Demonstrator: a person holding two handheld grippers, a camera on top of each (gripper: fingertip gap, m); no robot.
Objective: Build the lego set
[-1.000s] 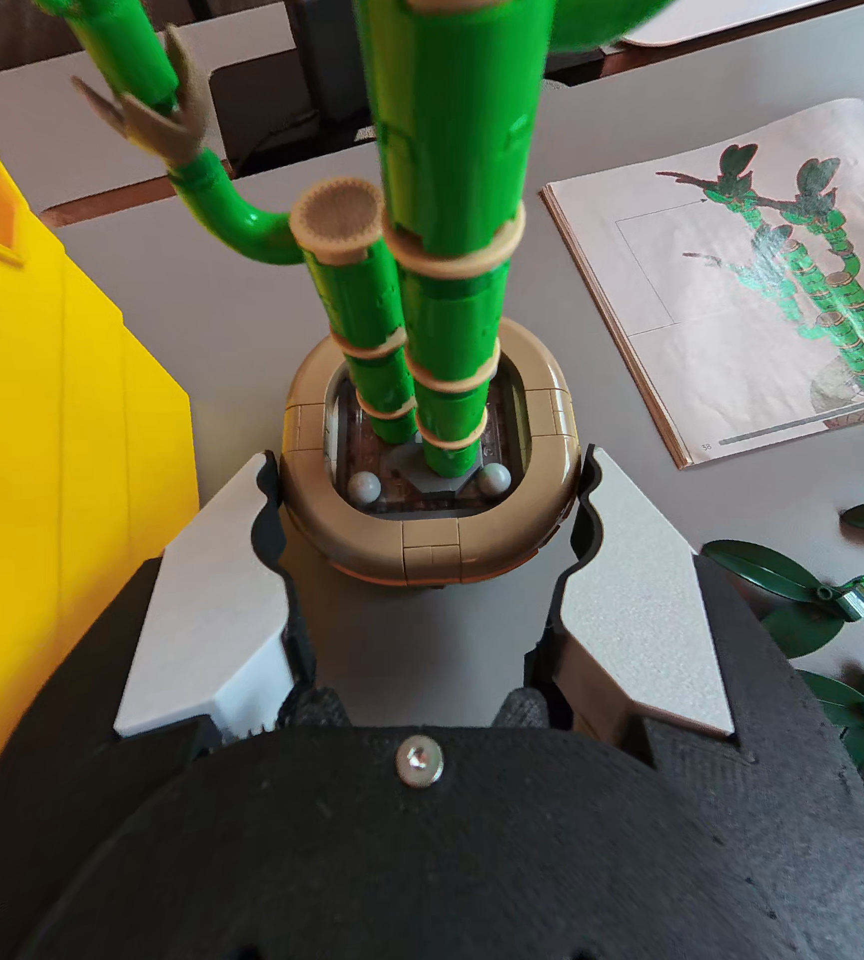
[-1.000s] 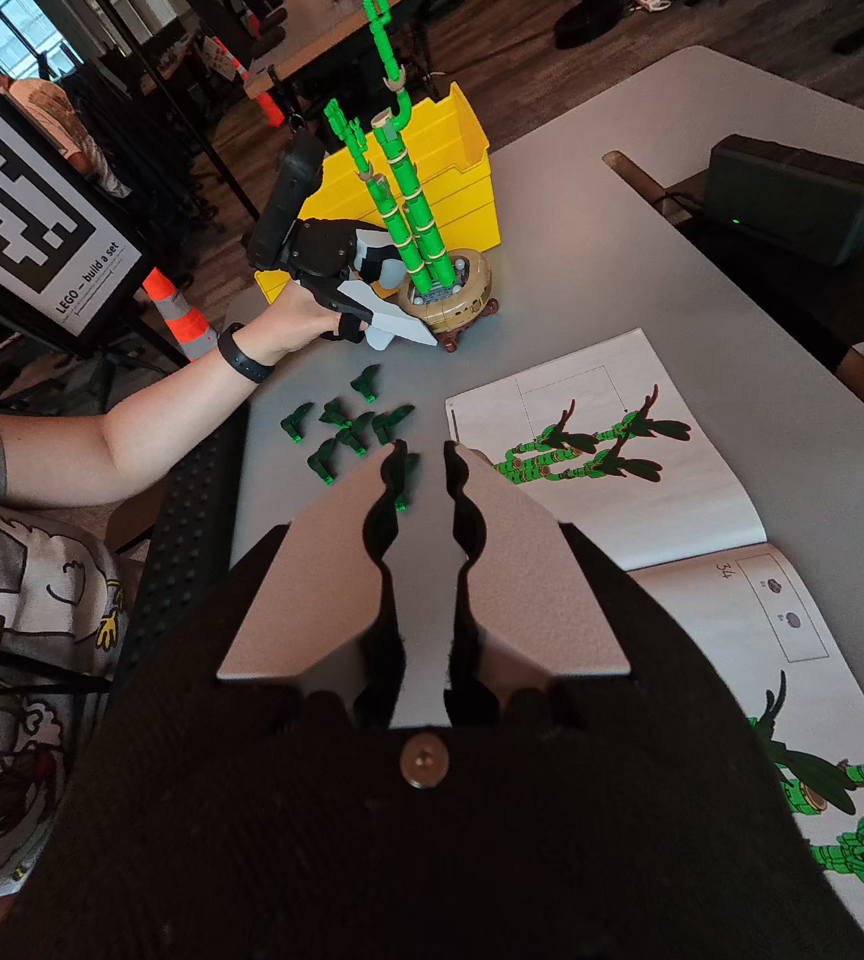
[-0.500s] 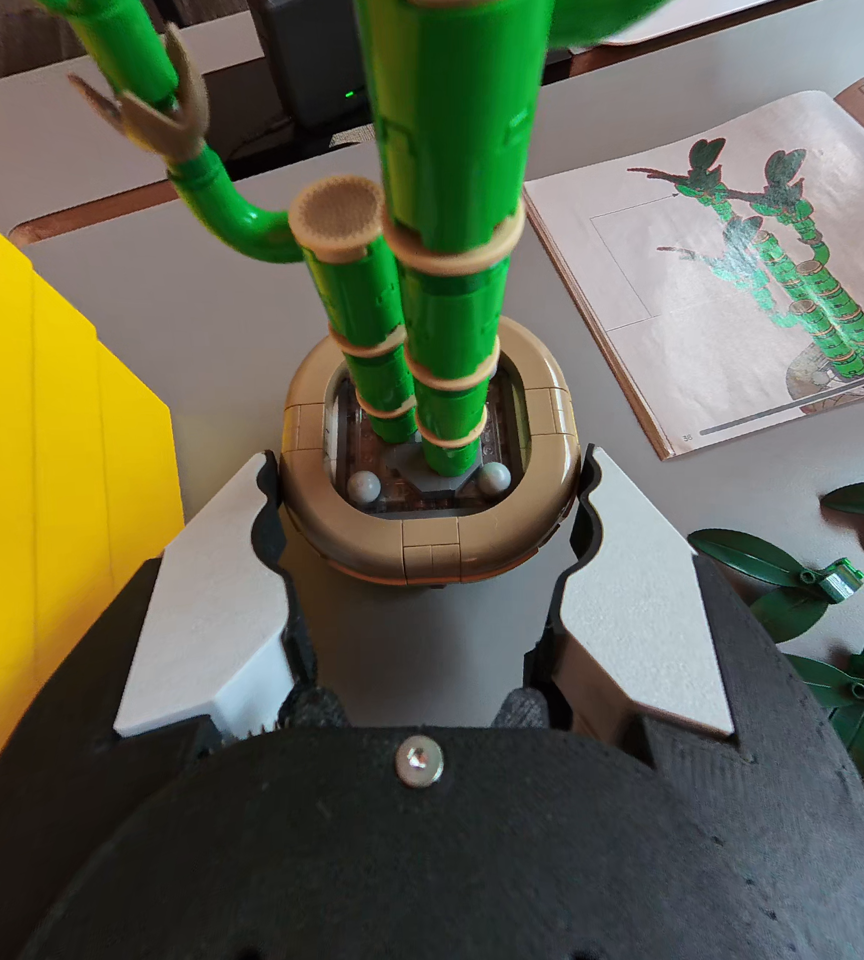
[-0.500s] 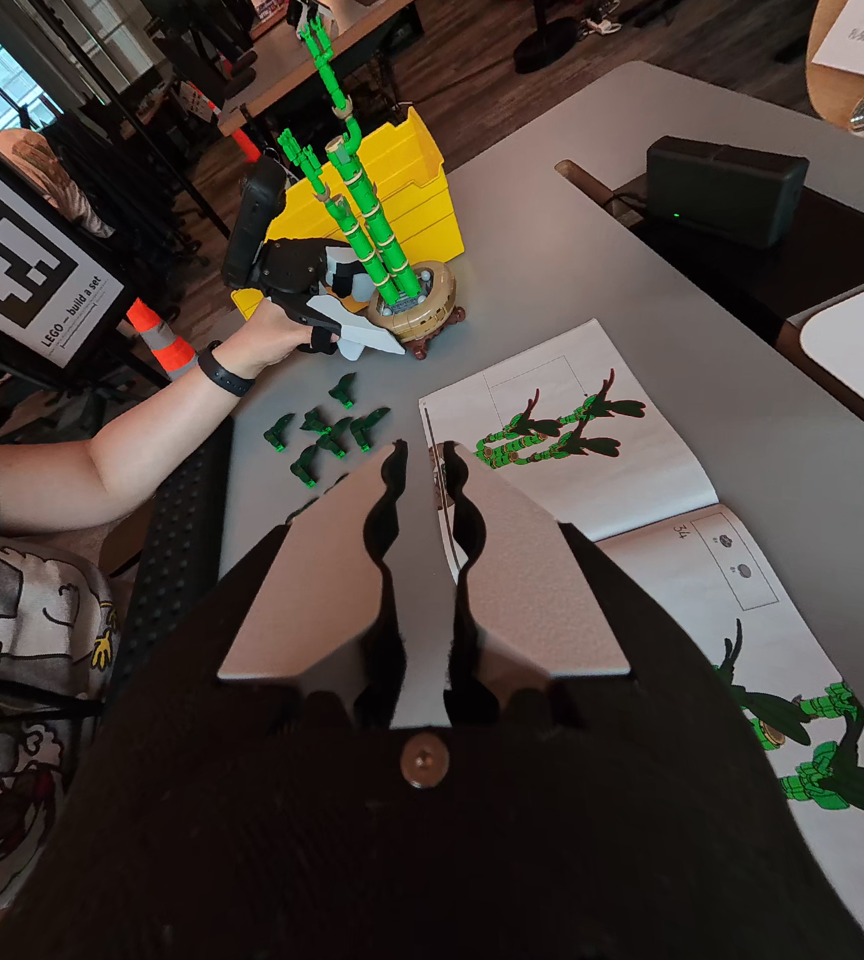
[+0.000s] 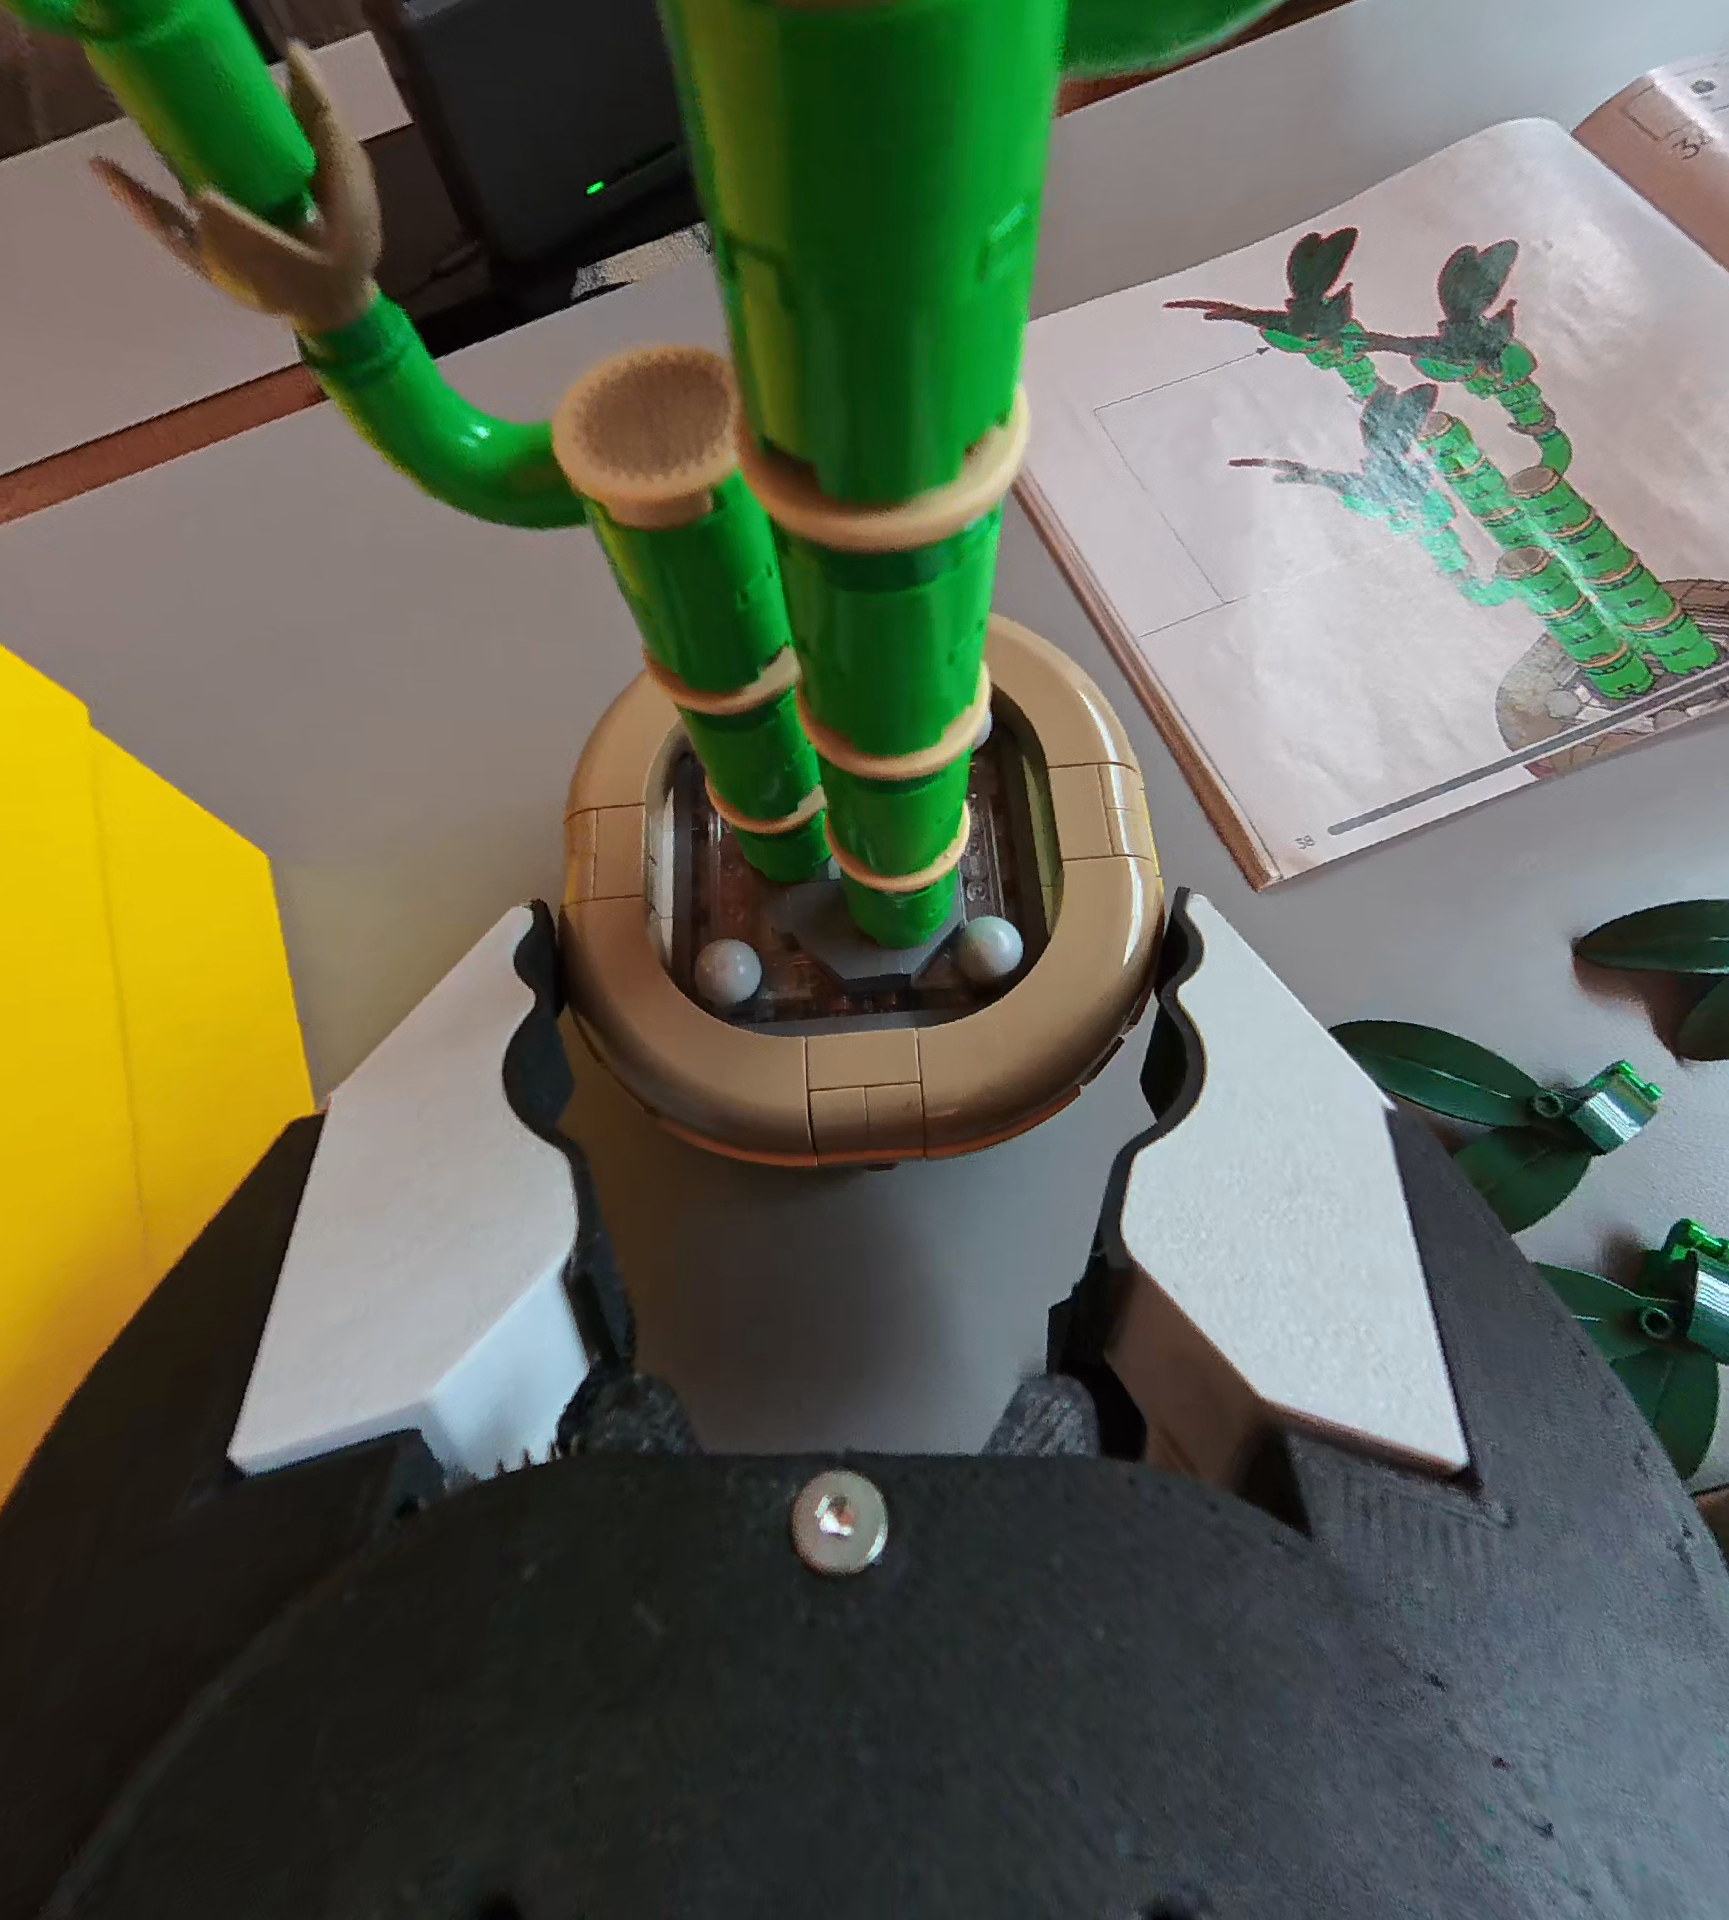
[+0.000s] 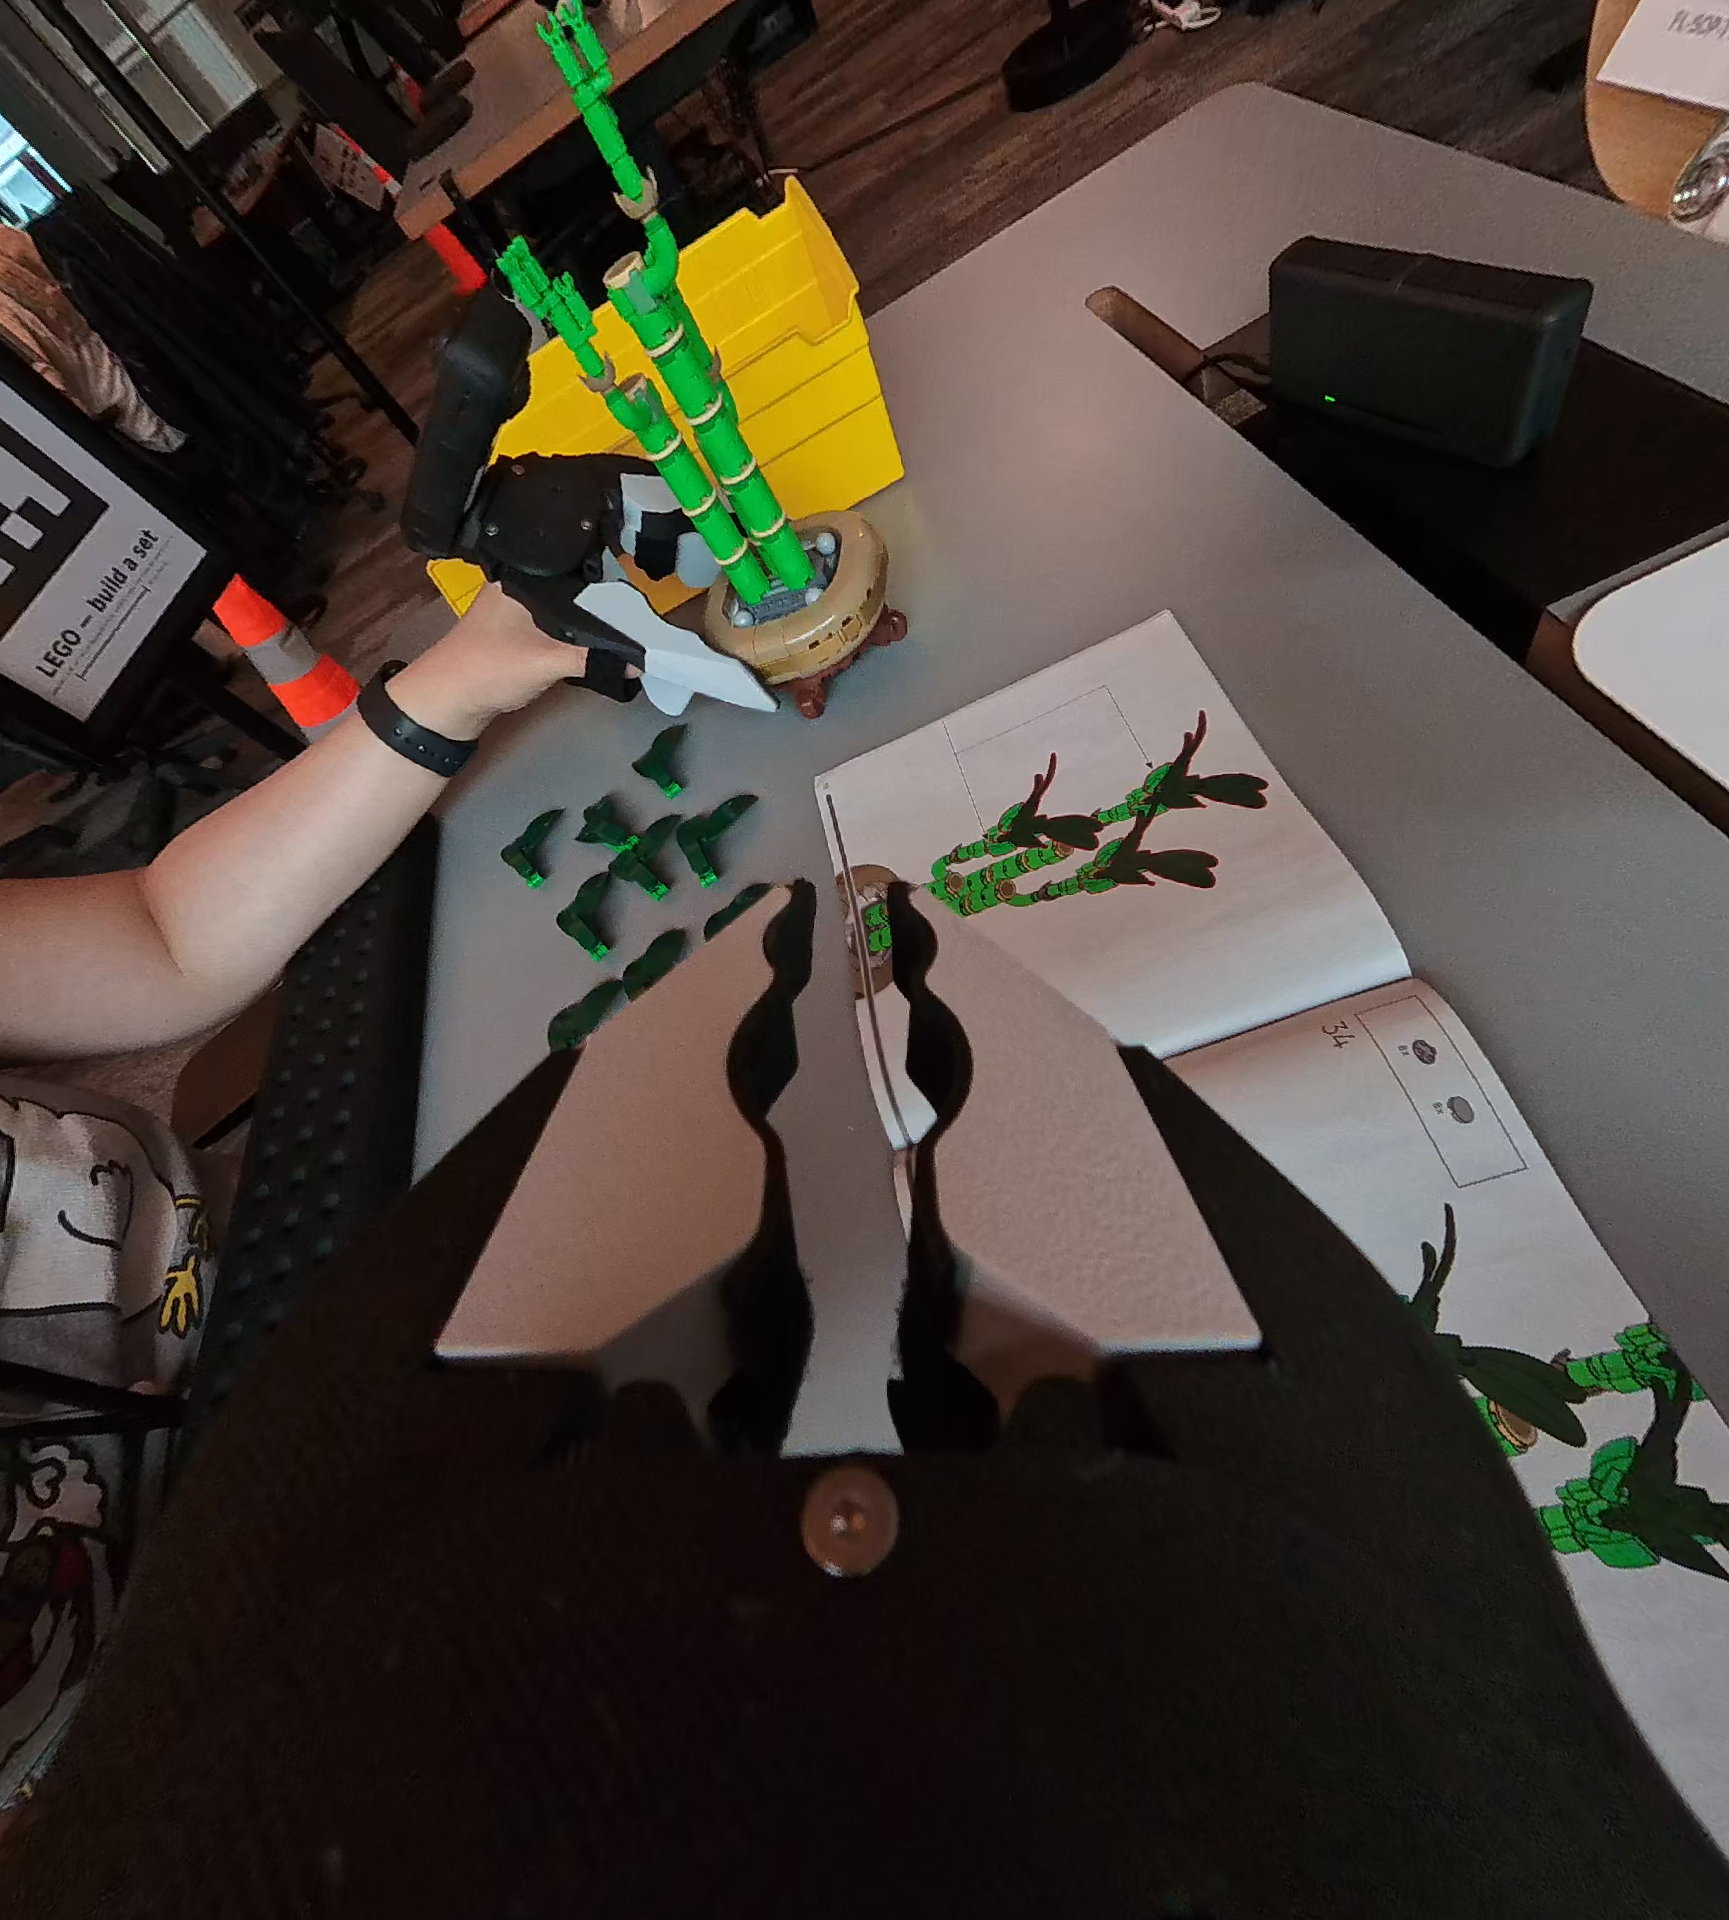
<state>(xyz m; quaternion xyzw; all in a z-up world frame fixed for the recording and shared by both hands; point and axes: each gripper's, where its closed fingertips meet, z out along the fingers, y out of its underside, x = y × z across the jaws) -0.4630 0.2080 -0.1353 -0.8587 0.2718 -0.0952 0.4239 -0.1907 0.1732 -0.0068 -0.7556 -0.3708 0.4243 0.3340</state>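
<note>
The bamboo model has green stalks [image 5: 881, 520] in a tan pot [image 5: 860, 1081] on the grey table. My left gripper [image 5: 857, 914] is shut on the pot, one finger on each side of its rim. In the right wrist view the model [image 6: 694, 416] stands at the far left of the table with the left gripper [image 6: 725, 634] at its pot. My right gripper [image 6: 847, 891] is empty, its jaws a narrow gap apart, above the left edge of the open instruction booklet [image 6: 1099, 935]. Several dark green leaf pieces [image 6: 631, 842] lie loose in front of it; they also show in the left wrist view [image 5: 1462, 1081].
A yellow bin [image 6: 787, 343] stands just behind the model and fills the left of the left wrist view [image 5: 60, 935]. A black box [image 6: 1421, 343] sits at the table's far right edge. The booklet [image 5: 1359, 520] lies right of the pot. A person's forearm [image 6: 216, 894] reaches in from the left. Tip to tip, the grippers are about 30 cm apart.
The left gripper has carried the pot to the right, away from the yellow bin and closer to the booklet. The right gripper has drawn back and the model now looks nearer the view's centre.
</note>
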